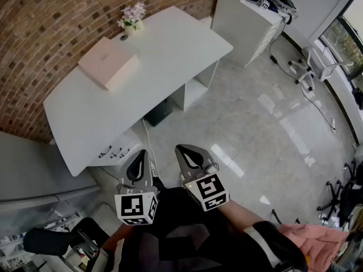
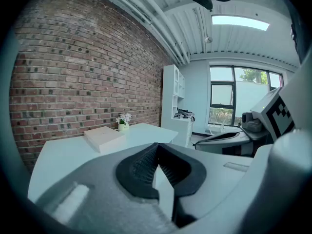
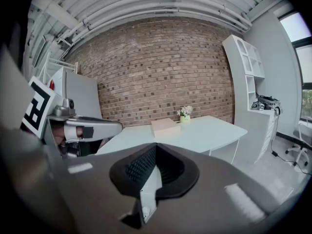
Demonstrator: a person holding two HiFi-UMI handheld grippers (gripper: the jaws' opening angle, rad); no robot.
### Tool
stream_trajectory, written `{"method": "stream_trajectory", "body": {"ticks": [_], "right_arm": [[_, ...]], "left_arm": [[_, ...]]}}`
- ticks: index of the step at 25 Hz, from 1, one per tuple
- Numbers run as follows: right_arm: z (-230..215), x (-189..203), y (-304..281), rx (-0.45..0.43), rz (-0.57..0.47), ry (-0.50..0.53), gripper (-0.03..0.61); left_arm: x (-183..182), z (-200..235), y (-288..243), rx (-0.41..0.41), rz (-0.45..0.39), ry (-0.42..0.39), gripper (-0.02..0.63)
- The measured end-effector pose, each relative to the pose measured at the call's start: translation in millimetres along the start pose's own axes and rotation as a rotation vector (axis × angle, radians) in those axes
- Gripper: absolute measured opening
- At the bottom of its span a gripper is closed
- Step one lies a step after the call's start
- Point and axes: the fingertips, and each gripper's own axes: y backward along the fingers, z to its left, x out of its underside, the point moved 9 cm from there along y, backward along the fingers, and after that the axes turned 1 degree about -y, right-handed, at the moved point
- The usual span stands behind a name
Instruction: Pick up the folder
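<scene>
A thick beige folder (image 1: 109,63) lies flat on the white desk (image 1: 85,120), near the brick wall; it also shows as the folder (image 2: 103,137) in the left gripper view and the folder (image 3: 165,127) in the right gripper view. My left gripper (image 1: 138,158) and right gripper (image 1: 184,149) hang side by side over the floor in front of the desk, well short of the folder. Both are shut with nothing between the jaws. The left gripper (image 2: 157,147) and the right gripper (image 3: 155,150) point toward the desk.
A small vase of flowers (image 1: 133,19) stands on the desk just behind the folder. A white shelf unit (image 1: 249,21) stands to the right, office chairs (image 1: 315,67) further right. A grey cabinet (image 1: 34,163) sits left of the desk. Glossy tiled floor (image 1: 255,129) lies ahead.
</scene>
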Motion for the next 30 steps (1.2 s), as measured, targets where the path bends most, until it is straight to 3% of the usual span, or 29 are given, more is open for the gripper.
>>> {"method": "stream_trajectory", "body": {"ticks": [13, 30], "right_arm": [[-3.2, 1.5, 3.6, -0.003, -0.003, -0.007, 0.000], [-34.1, -5.9, -0.8, 0.001, -0.029, -0.097, 0.002]], "left_arm": [[-0.9, -4.0, -0.3, 0.000, -0.006, -0.002, 0.000], [-17.2, -13.4, -19.7, -0.009, 0.003, -0.034, 0.000]]}}
